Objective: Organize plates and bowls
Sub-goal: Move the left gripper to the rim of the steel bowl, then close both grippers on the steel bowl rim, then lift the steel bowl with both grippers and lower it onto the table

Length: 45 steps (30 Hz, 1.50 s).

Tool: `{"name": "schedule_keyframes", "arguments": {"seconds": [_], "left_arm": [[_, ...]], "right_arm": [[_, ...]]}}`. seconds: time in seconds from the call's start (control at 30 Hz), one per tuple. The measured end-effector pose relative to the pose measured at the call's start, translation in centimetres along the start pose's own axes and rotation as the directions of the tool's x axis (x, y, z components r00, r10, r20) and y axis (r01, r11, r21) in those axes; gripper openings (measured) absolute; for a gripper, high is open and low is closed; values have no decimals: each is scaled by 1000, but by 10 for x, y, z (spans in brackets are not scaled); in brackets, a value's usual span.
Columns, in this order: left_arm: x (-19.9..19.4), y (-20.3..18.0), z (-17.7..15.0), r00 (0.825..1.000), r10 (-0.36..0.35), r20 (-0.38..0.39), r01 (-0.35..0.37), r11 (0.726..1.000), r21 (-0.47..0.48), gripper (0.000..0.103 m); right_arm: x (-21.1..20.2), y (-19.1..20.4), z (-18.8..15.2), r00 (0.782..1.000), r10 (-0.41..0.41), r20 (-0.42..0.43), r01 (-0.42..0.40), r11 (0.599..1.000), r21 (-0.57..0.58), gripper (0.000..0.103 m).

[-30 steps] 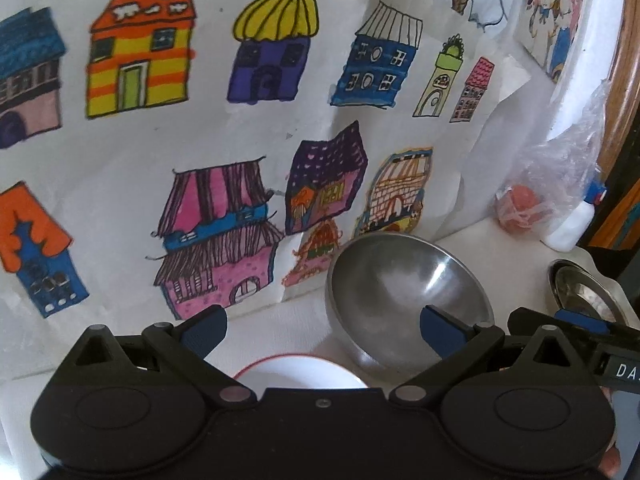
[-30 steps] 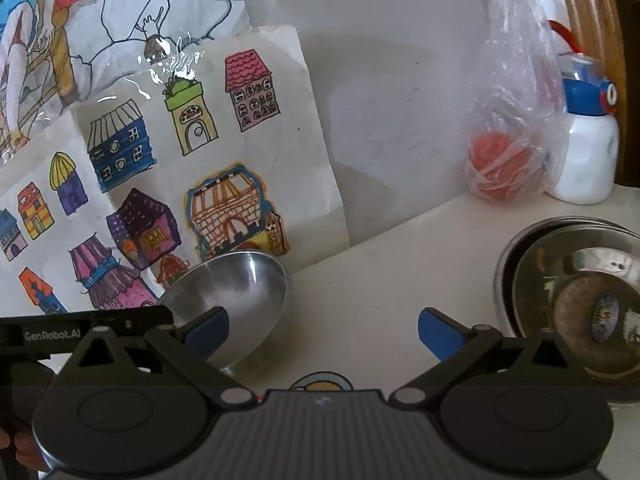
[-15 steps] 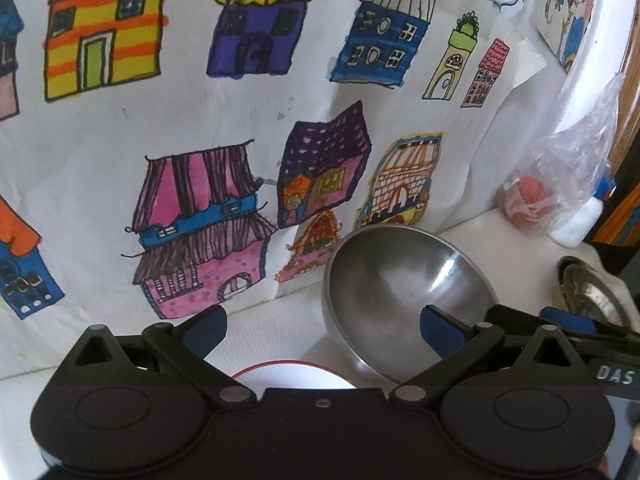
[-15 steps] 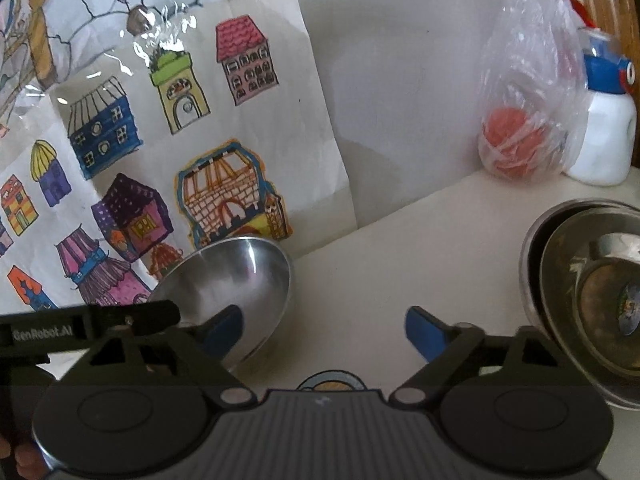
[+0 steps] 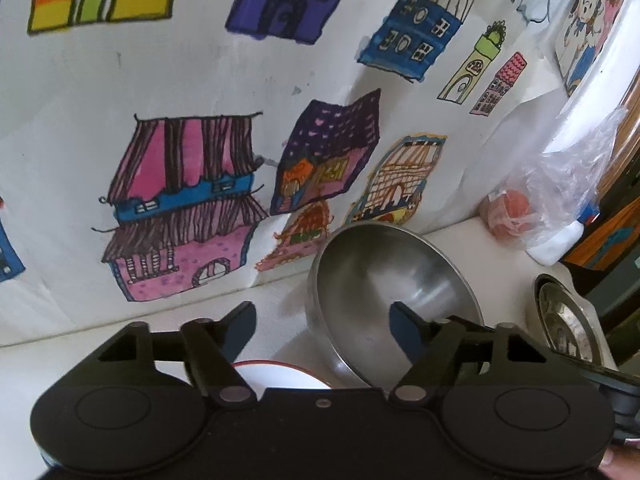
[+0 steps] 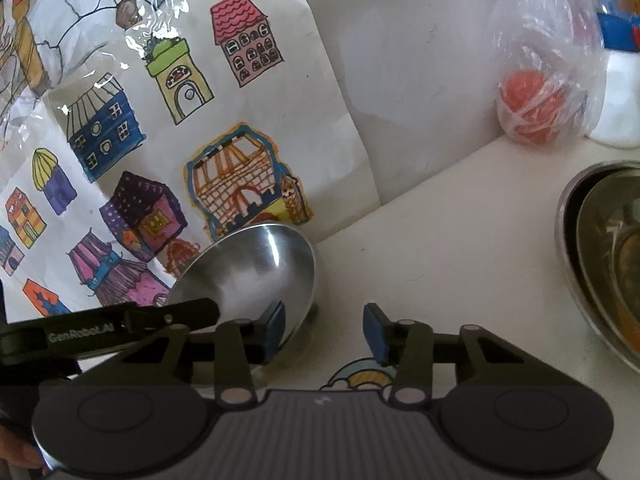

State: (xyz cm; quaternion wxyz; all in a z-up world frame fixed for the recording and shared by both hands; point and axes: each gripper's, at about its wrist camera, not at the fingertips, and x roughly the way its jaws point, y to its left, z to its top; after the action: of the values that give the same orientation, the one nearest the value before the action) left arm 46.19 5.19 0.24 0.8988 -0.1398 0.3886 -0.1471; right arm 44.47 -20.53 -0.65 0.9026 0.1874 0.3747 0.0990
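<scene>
A: Left wrist view is showing the left tongs [image 5: 322,322] standing spread, pinching nothing. Their right blue pad is sitting in front of the hollow of the steel bowl [image 5: 394,280], the left pad is hanging over bare tabletop [image 5: 280,292]. Whether the pad is touching the metal, I cannot tell.

B: And just under those tongs?

A: A white plate with a red rim [image 5: 276,374] is peeking out, mostly hidden by the tool body.

B: From the right wrist, the right tongs [image 6: 324,330] are also standing apart, narrower, gripping nothing. Their left pad is lying just beside the bowl's [image 6: 256,268] rim; a plate with a rainbow print [image 6: 360,378] is showing below them.

A: How is the bowl lying?

B: It is tilting steeply on its side, its mouth facing the cameras and somewhat to the right, its back leaning toward the children's drawing of houses [image 6: 160,168] propped against the white wall [image 6: 408,60].

A: The surface is a cream tabletop meeting that wall. Farther right, stacked steel bowls [image 6: 600,256] are resting upright, well apart from the tilted one.

B: Behind them, at the wall, a clear plastic bag holding something red [image 6: 536,108] is sitting beside a white bottle [image 6: 622,108].
</scene>
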Motion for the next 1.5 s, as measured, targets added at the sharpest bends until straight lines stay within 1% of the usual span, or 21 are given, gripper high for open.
{"name": "schedule_keyframes", "arguments": {"seconds": [0.03, 0.07, 0.1, 0.13, 0.17, 0.27, 0.3, 0.37, 0.5, 0.67, 0.8, 0.9, 1.0, 1.13, 1.3, 1.33, 1.5], "left_arm": [[0, 0, 0, 1000, -4, 0, 4, 1000, -4, 66], [0, 0, 0, 1000, -8, -3, 8, 1000, -8, 59], [1, 1, 0, 1000, -19, -9, 19, 1000, -12, 56], [1, 1, 0, 1000, -27, -13, 27, 1000, -16, 49], [1, 1, 0, 999, -34, -12, 34, 999, -17, 44], [0, 1, 0, 998, -61, -20, 60, 998, -31, 36], [0, 1, 0, 998, -67, -20, 67, 997, -35, 34], [-1, 1, -1, 997, -80, -19, 79, 996, -49, 31], [-8, -4, -2, 995, -95, 1, 95, 993, -71, 31], [-38, -17, -1, 991, -123, 54, 126, 990, -61, 31], [-76, -31, -7, 984, -147, 99, 151, 988, -36, 32], [-108, -38, -23, 979, -169, 115, 173, 985, -26, 35], [-136, -39, -48, 977, -182, 107, 188, 981, -45, 37], [-173, -36, -92, 981, -178, 80, 186, 977, -103, 38], [-209, -42, -151, 991, -130, 21, 131, 986, -107, 41], [-215, -42, -162, 992, -125, 8, 125, 986, -108, 43], [-235, -42, -206, 992, -114, -45, 109, 989, -103, 43]], "right_arm": [[0, -1, 0, 1000, 4, -5, -4, 1000, 13, 44], [1, -1, 1, 1000, 12, -8, -12, 1000, 23, 40], [1, -2, 1, 1000, 23, -12, -22, 999, 34, 36], [1, -2, 0, 1000, 27, -15, -26, 999, 44, 33], [1, -2, 0, 999, 31, -16, -30, 998, 57, 26], [0, -3, -1, 1000, 10, -7, -9, 996, 83, 20], [-1, -4, -1, 1000, 2, -3, -2, 996, 88, 18], [-6, -4, -3, 1000, -6, 11, 5, 995, 99, 16], [-30, 2, -2, 999, 6, 50, -11, 996, 90, 16], [-79, 17, 1, 995, 39, 95, -44, 998, 47, 16], [-122, 29, -4, 993, 82, 82, -83, 997, 7, 16], [-148, 33, -23, 993, 102, 54, -101, 995, -19, 16], [-177, 37, -51, 992, 126, 9, -126, 992, -28, 17], [-207, 41, -91, 988, 145, -47, -146, 989, -28, 17], [-231, 38, -139, 983, 131, -132, -139, 989, -54, 17], [-234, 37, -147, 981, 127, -150, -136, 989, -55, 17], [-246, 35, -181, 975, 111, -194, -126, 990, -65, 17]]}}
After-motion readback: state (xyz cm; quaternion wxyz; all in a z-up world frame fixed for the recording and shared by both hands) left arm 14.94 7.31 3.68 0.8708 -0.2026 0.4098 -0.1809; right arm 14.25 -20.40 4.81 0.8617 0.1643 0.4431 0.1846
